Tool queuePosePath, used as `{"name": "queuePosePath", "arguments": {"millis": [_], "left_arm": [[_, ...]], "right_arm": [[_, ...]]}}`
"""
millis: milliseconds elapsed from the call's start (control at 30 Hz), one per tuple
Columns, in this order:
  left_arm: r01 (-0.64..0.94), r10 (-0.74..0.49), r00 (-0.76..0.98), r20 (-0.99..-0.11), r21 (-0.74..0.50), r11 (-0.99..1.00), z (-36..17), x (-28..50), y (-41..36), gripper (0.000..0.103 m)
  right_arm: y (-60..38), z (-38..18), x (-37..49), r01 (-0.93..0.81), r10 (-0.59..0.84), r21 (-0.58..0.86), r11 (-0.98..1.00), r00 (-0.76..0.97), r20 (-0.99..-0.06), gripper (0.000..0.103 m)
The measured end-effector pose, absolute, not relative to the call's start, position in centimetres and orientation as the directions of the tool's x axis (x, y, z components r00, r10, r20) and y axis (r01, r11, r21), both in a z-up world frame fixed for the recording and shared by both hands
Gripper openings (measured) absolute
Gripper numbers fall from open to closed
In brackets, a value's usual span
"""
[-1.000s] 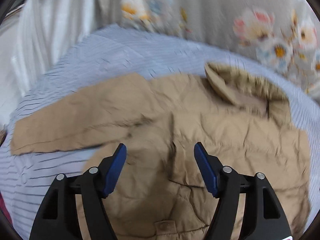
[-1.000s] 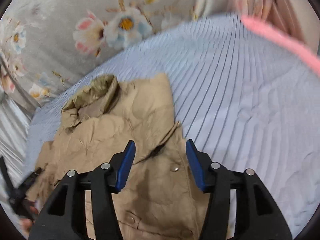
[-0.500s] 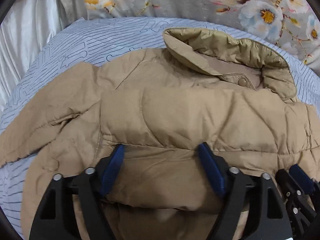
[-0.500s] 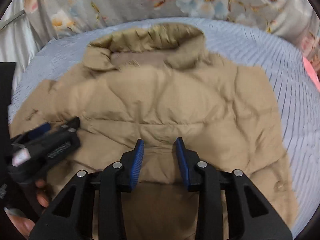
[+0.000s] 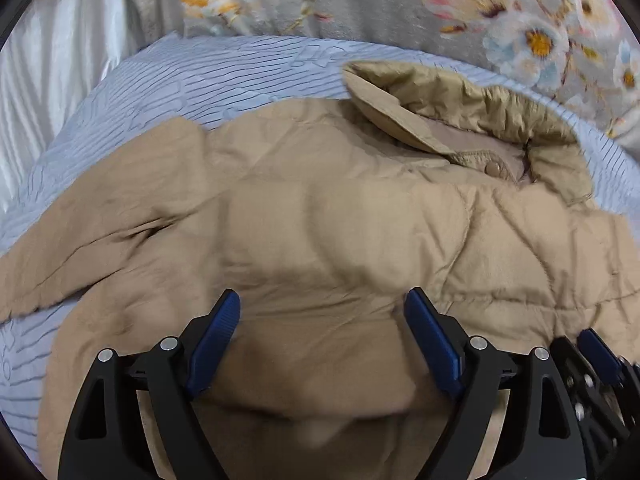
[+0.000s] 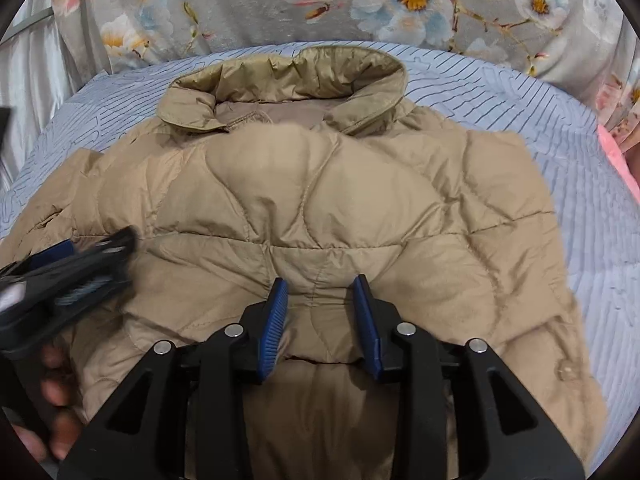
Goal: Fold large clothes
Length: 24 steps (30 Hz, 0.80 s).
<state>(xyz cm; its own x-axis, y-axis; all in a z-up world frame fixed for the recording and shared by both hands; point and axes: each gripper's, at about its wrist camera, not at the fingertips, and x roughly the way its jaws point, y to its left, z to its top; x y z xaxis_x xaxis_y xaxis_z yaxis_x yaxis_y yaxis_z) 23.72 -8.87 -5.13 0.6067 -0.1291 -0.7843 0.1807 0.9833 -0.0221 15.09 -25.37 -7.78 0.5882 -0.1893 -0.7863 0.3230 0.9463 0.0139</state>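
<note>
A tan quilted jacket [image 5: 340, 220] lies on the bed with its collar [image 5: 460, 116] toward the far side and a sleeve spread out to the left. It also fills the right wrist view [image 6: 320, 208], collar [image 6: 288, 84] at the top. My left gripper [image 5: 322, 320] is open, low over the jacket's middle, with a fold of padding bulging between the jaws. My right gripper [image 6: 320, 300] is narrowed around a raised fold of the jacket, pads against the fabric. The left gripper also shows in the right wrist view [image 6: 68, 272], and the right gripper shows at the left view's edge [image 5: 596, 360].
The bed has a light blue striped cover [image 6: 540, 120]. A grey floral fabric [image 6: 400, 0] stands behind it. White curtain folds [image 5: 48, 92] hang at the left. A pink cloth [image 6: 616, 156] lies at the bed's right edge.
Both grippers have swung from the jacket's sides to its middle and dropped low. The right gripper has narrowed onto a fold of the jacket. The left stays open.
</note>
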Motion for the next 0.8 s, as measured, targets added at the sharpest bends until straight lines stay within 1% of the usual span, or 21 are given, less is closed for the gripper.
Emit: {"name": "queuePosePath", "arguments": {"millis": [33,67,100,200,267,300,367,433,533,633,733,800], "left_arm": [[0.165,-0.168,0.602,-0.78,-0.084,0.983,-4.0,23.0,-6.6,0.084],[0.148,-0.187,0.603,-0.776,-0.121,0.982,-3.3,22.6,-4.7,0.085],[0.123,-0.202,0.606,-0.77,-0.16,0.979,-2.5,22.2,-2.6,0.088],[-0.015,-0.218,0.603,-0.768,-0.283,0.959,-0.9,21.7,5.9,0.089],[-0.155,-0.194,0.602,-0.775,-0.352,0.923,-0.9,21.5,13.1,0.089],[-0.19,-0.182,0.603,-0.777,-0.362,0.913,-1.0,21.4,14.9,0.089],[-0.32,-0.117,0.61,-0.784,-0.379,0.869,-1.5,20.7,21.4,0.088],[-0.406,-0.081,0.618,-0.782,-0.405,0.819,-2.0,19.9,26.0,0.088],[-0.506,-0.1,0.615,-0.782,-0.49,0.71,-3.2,18.9,31.8,0.088],[-0.566,-0.142,0.617,-0.774,-0.563,0.603,-5.0,18.1,35.3,0.088],[-0.564,-0.191,0.644,-0.741,-0.628,0.536,-5.9,18.1,36.9,0.088],[-0.552,-0.202,0.66,-0.724,-0.649,0.522,-5.9,18.5,37.2,0.088]], "right_arm": [[-25.1,-7.1,14.4,0.322,-0.198,0.004,0.947,0.593,-0.78,0.043],[-24.7,-6.2,13.4,0.313,-0.187,0.018,0.95,0.61,-0.77,0.046],[-24.3,-5.6,12.7,0.307,-0.175,0.032,0.951,0.622,-0.764,0.051],[-22.8,-3.8,10.1,0.282,-0.144,0.064,0.957,0.654,-0.742,0.057],[-21.7,-3.3,8.5,0.268,-0.111,0.097,0.958,0.664,-0.739,0.058],[-21.3,-3.1,7.9,0.262,-0.09,0.119,0.958,0.666,-0.74,0.058],[-20.3,-3.0,7.0,0.244,-0.054,0.152,0.958,0.67,-0.741,0.058],[-19.2,-3.0,6.6,0.224,-0.036,0.156,0.962,0.67,-0.742,0.058],[-17.3,-3.3,6.5,0.189,-0.024,0.14,0.972,0.669,-0.743,0.058],[-16.4,-4.1,6.9,0.18,-0.013,0.139,0.974,0.655,-0.756,0.058],[-15.9,-4.8,7.0,0.186,-0.025,0.126,0.974,0.648,-0.762,0.058],[-15.9,-5.1,7.0,0.188,-0.028,0.122,0.975,0.645,-0.764,0.058]]}}
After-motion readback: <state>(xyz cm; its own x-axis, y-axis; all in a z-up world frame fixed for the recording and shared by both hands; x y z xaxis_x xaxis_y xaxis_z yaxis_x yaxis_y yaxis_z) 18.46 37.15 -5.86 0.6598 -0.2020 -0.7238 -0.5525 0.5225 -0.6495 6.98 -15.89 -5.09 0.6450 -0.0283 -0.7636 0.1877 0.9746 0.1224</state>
